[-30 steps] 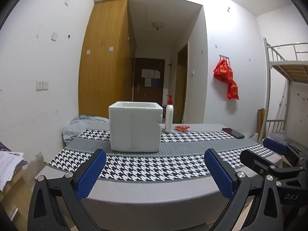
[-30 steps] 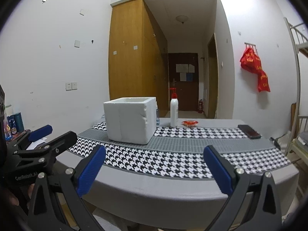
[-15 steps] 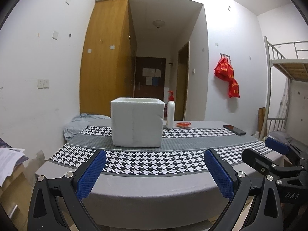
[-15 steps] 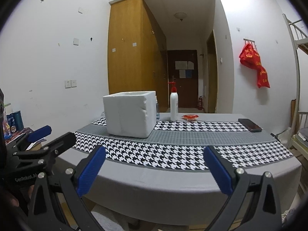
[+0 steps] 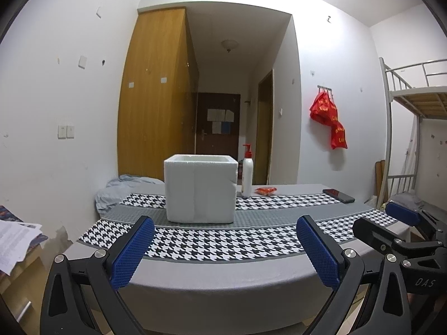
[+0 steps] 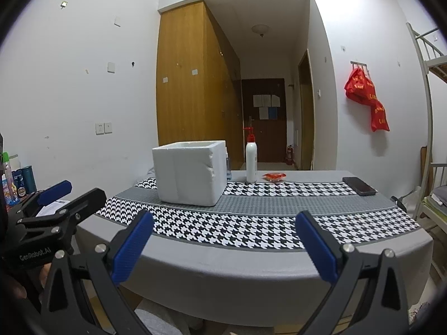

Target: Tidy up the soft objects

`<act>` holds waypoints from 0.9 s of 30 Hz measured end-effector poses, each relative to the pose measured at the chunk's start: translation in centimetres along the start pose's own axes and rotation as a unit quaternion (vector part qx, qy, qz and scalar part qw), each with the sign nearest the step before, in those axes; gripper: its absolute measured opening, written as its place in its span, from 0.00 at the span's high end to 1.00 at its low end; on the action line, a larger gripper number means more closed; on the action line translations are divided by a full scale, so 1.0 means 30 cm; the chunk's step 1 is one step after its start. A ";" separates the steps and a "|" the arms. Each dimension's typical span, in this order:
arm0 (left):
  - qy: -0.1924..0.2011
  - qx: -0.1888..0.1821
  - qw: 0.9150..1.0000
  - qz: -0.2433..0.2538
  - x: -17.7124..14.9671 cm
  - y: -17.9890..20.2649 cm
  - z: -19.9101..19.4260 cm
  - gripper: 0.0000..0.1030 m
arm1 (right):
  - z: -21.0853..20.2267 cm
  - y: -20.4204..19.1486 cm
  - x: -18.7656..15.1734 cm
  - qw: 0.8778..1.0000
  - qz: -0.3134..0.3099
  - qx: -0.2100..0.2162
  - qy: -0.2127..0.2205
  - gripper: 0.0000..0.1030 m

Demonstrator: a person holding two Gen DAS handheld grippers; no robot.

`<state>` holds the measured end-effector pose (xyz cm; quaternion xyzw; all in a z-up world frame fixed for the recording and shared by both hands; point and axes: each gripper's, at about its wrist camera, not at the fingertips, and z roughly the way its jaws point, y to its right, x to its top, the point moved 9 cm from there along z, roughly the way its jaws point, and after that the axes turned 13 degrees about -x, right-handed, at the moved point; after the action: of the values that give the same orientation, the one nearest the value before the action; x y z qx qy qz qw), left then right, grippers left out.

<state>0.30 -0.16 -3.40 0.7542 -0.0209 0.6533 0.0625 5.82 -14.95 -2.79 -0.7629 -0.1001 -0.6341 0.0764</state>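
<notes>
Hovering short of the near edge of the table [image 5: 223, 276], the left claw [image 5: 225, 251] has its two blue-padded fingers spread wide, with nothing between them and nothing touched. The right claw [image 6: 222, 247] is held the same way: fingers far apart, gripping nothing, clear of the tabletop. Each one shows in the other's view, the right claw at the right edge of the left view, the left claw at the left edge of the right view beside a hand [image 6: 16, 287].

One white foam box [image 5: 199, 191] stands upright on the grey middle band of the black-and-white houndstooth cloth [image 5: 223, 240], well apart from both claws; what lies inside cannot be seen. One white pump bottle [image 5: 247, 176] with a red top stands behind the box to its right. One small red packet [image 5: 265, 190] lies just right of the bottle. One dark phone [image 5: 338, 195] lies flat near the far right edge. One crumpled pale blue cloth [image 5: 123, 189] is bunched at the far left end of the table, against the wall.

Red bags [image 5: 329, 117] with yellow lettering, too small to read, hang from a wall hook. The left claw's body reads "GenRobot.AI" in the right view; the right claw's body reads "DAS" in the left view.
</notes>
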 end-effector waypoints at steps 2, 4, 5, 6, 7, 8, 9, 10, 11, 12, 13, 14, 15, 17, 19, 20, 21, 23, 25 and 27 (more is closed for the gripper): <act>-0.001 -0.001 1.000 0.002 -0.001 0.001 0.000 0.01 | 0.002 0.001 -0.003 1.000 0.000 0.000 -0.001 0.00; -0.002 0.000 1.000 0.003 -0.005 0.001 0.003 0.01 | 0.006 -0.002 -0.010 1.000 -0.001 0.002 -0.003 0.00; -0.004 0.000 1.000 0.003 -0.008 0.000 0.007 0.01 | 0.009 0.000 -0.013 1.000 -0.002 0.002 -0.004 0.00; -0.006 0.000 1.000 0.003 -0.012 0.000 0.009 0.01 | 0.011 -0.003 -0.015 1.000 -0.002 0.003 -0.005 0.00; -0.008 0.000 1.000 0.002 -0.015 -0.001 0.013 0.01 | 0.014 -0.004 -0.017 1.000 -0.002 0.003 -0.006 0.00; -0.010 0.000 1.000 0.002 -0.018 -0.002 0.016 0.01 | 0.016 -0.006 -0.019 1.000 -0.003 0.005 -0.006 0.00; -0.011 0.000 1.000 0.002 -0.021 -0.003 0.018 0.01 | 0.016 -0.007 -0.020 1.000 -0.004 0.006 -0.006 0.00; -0.012 0.001 1.000 0.002 -0.022 -0.005 0.019 0.01 | 0.018 -0.007 -0.020 1.000 -0.005 0.005 -0.007 0.00; -0.013 0.001 1.000 0.002 -0.022 -0.005 0.020 0.01 | 0.018 -0.006 -0.021 1.000 -0.004 0.003 -0.007 0.00; -0.012 0.001 1.000 0.002 -0.022 -0.004 0.018 0.01 | 0.020 -0.004 -0.020 1.000 -0.003 0.003 -0.007 0.00; -0.012 0.002 1.000 0.003 -0.022 -0.004 0.018 0.01 | 0.022 -0.002 -0.019 1.000 -0.002 0.003 -0.008 0.00; -0.012 0.002 1.000 0.003 -0.020 -0.004 0.019 0.01 | 0.022 0.002 -0.022 1.000 -0.001 0.002 -0.009 0.00; -0.011 0.002 1.000 0.004 -0.020 -0.003 0.018 0.01 | 0.022 0.004 -0.023 1.000 0.000 0.001 -0.010 0.00; -0.010 0.002 1.000 0.005 -0.018 0.002 0.015 0.01 | 0.021 0.006 -0.025 1.000 0.001 0.001 -0.012 0.00; -0.009 0.001 1.000 0.007 -0.016 0.005 0.013 0.01 | 0.019 0.005 -0.025 1.000 0.000 0.001 -0.011 0.00; -0.009 0.001 1.000 0.009 -0.017 0.006 0.014 0.01 | 0.018 0.005 -0.025 1.000 0.000 0.001 -0.011 0.00; -0.009 0.001 1.000 0.009 -0.017 0.006 0.014 0.01 | 0.018 0.004 -0.025 1.000 0.000 0.002 -0.011 0.00; -0.010 0.001 1.000 0.008 -0.020 0.003 0.015 0.01 | 0.018 0.002 -0.025 1.000 0.000 0.003 -0.011 0.00; -0.011 0.002 1.000 0.008 -0.021 0.001 0.015 0.01 | 0.019 0.000 -0.027 1.000 0.000 0.004 -0.012 0.00; -0.012 0.004 1.000 0.007 -0.023 -0.001 0.016 0.01 | 0.023 0.000 -0.030 1.000 -0.001 0.004 -0.013 0.00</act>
<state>0.67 -0.23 -4.14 0.7620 -0.0242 0.6447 0.0552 6.32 -14.83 -3.80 -0.7709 -0.1041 -0.6237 0.0772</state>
